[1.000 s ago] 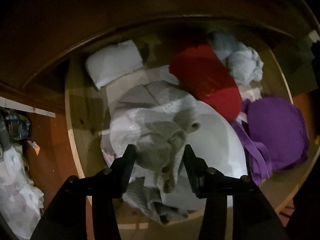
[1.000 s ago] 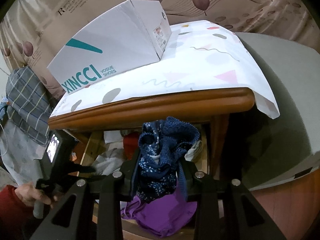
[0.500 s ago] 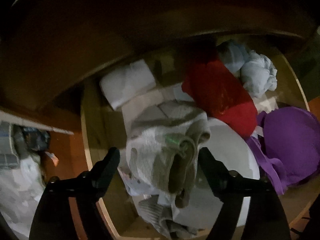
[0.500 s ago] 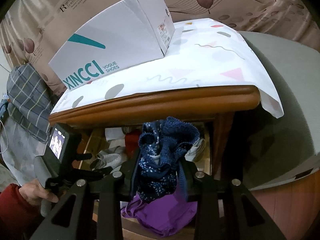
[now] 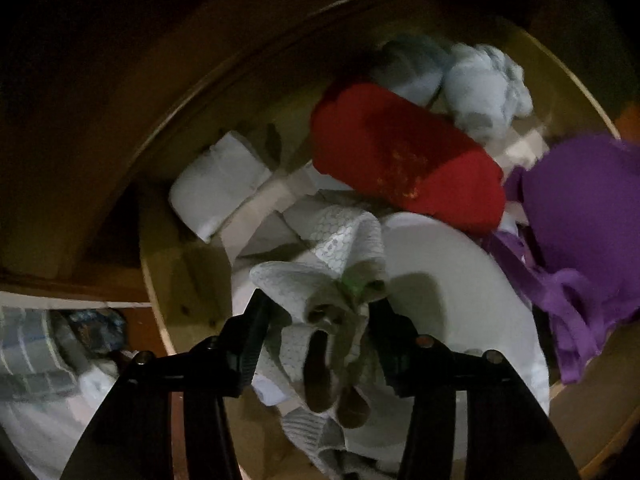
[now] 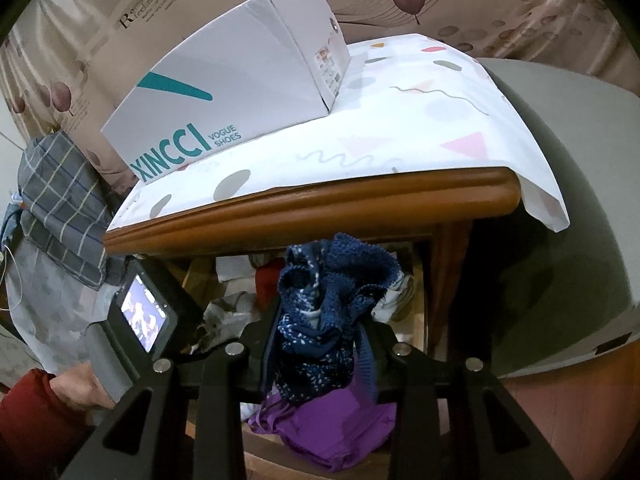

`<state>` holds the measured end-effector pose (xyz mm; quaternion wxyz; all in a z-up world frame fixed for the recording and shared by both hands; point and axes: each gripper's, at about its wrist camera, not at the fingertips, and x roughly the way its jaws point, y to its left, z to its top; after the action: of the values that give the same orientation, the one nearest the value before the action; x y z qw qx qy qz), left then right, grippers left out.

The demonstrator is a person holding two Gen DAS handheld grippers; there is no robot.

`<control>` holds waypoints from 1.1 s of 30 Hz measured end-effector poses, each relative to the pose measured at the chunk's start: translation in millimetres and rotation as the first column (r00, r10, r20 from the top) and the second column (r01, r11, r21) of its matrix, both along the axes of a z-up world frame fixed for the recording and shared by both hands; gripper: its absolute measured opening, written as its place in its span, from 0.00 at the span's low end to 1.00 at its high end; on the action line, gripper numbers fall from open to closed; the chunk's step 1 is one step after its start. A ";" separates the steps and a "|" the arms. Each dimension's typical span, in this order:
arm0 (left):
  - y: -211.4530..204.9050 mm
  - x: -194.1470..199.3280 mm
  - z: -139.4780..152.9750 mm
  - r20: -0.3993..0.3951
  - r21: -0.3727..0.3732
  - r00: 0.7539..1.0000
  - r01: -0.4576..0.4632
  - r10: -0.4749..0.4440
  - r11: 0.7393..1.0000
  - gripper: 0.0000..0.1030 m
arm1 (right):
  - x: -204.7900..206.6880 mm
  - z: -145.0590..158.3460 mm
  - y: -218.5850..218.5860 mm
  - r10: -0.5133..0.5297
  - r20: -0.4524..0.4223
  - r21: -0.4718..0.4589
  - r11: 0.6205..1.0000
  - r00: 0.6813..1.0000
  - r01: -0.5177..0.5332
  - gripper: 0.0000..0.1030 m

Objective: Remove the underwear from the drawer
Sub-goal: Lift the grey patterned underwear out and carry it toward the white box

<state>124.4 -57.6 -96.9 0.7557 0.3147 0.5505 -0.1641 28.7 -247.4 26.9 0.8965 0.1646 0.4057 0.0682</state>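
The open wooden drawer (image 5: 154, 280) holds a heap of underwear. My left gripper (image 5: 320, 300) points down into it. Its jaws are closing, and both pads press a bunched grey-white patterned pair of underwear (image 5: 344, 240) between them. My right gripper (image 6: 320, 320) hangs in front of the drawer, pinching a navy blue speckled pair of underwear (image 6: 336, 272). Its jaws are just starting to ease open, but the cloth still hangs from them. A hand (image 6: 76, 388) in a red sleeve holds the left tool at the lower left.
In the drawer lie a red garment (image 5: 400, 160), a purple bra (image 5: 580, 208), pale blue rolls (image 5: 480, 84), a white folded piece (image 5: 216, 188) and a white cup (image 5: 440, 300). A shoe box (image 6: 240, 80) sits on the cloth-covered tabletop (image 6: 400, 120). Plaid fabric (image 6: 60, 200) hangs at the left.
My left gripper let go of the grey-white underwear, its jaws spread wide, it rolled and sank a little, then the jaws came together on the fabric again. The right gripper kept still.
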 end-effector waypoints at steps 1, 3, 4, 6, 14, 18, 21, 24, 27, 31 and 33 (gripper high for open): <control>2.5 6.4 -1.7 -0.019 -0.008 1.000 -0.015 0.015 1.000 0.46 | 0.0 0.0 0.3 0.001 0.000 -0.002 1.000 1.000 -0.001 0.34; 3.8 11.6 -7.3 -0.046 0.006 0.999 -0.019 0.019 1.000 0.46 | 0.4 -0.6 1.3 0.005 -0.004 -0.003 1.000 1.000 -0.005 0.34; 2.8 12.4 -9.4 -0.059 0.013 0.998 -0.011 0.011 1.000 0.46 | 0.8 -0.6 1.6 0.006 -0.004 -0.004 1.000 1.000 -0.006 0.34; 1.5 12.6 -11.5 -0.065 0.022 0.998 0.000 0.001 1.000 0.43 | 1.5 -0.9 2.4 0.005 -0.006 -0.010 1.000 1.000 -0.006 0.34; 4.9 2.5 -6.8 -0.040 -0.003 0.999 0.005 -0.005 1.000 0.19 | 2.2 -2.5 2.0 0.005 -0.009 -0.011 1.000 1.000 -0.005 0.34; 14.1 -2.6 8.7 -0.030 -0.051 0.999 -0.020 0.018 0.998 0.19 | 2.3 -5.3 2.0 0.004 -0.018 -0.014 1.000 1.000 -0.005 0.34; 22.8 -8.6 24.5 -0.028 -0.098 0.998 -0.054 0.051 0.994 0.19 | 2.7 -10.0 3.7 0.015 -0.036 -0.015 1.000 0.999 -0.015 0.34; 32.1 -17.3 40.6 -0.025 -0.145 0.997 -0.077 0.074 0.986 0.19 | 3.0 -15.3 8.3 0.031 -0.055 -0.031 0.999 0.998 -0.033 0.34; 36.4 -28.0 59.9 -0.022 -0.196 0.995 -0.101 0.099 0.975 0.19 | 2.0 -18.6 12.1 0.043 -0.064 -0.050 0.998 0.997 -0.046 0.34; 39.8 -41.1 87.3 0.002 -0.249 0.991 -0.127 0.131 0.960 0.19 | 0.4 -22.2 16.1 0.050 -0.072 -0.079 0.995 0.996 -0.055 0.32; 43.9 -45.6 99.1 0.012 -0.271 0.989 -0.142 0.150 0.952 0.19 | 0.8 -23.4 17.5 0.042 -0.075 -0.103 0.993 0.996 -0.050 0.32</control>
<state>78.8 -13.7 2.2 0.8102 0.1700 0.5326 -0.1761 29.5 -229.9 3.5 0.8867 0.1106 0.4448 0.0614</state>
